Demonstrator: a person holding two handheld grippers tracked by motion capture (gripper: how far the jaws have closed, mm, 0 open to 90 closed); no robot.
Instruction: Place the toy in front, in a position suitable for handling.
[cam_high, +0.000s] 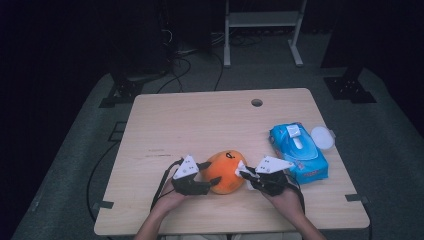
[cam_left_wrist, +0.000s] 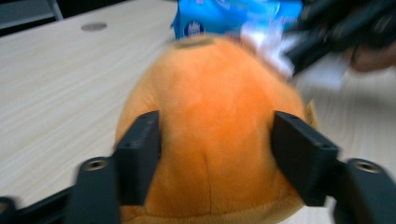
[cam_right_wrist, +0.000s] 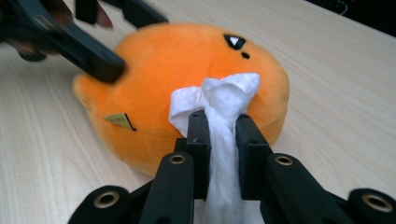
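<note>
While my left gripper clasps the orange plush at the table's near edge, my right gripper pinches a white wipe against it; press too hard and the plush may squirm loose.

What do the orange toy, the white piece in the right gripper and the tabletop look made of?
Orange toy: plush fabric, fuzzy matte nap, sewn tag. White piece: probably a wipe or tissue, crumpled and fibrous. Tabletop: pale wood or wood-look laminate, streaked grain.
</note>
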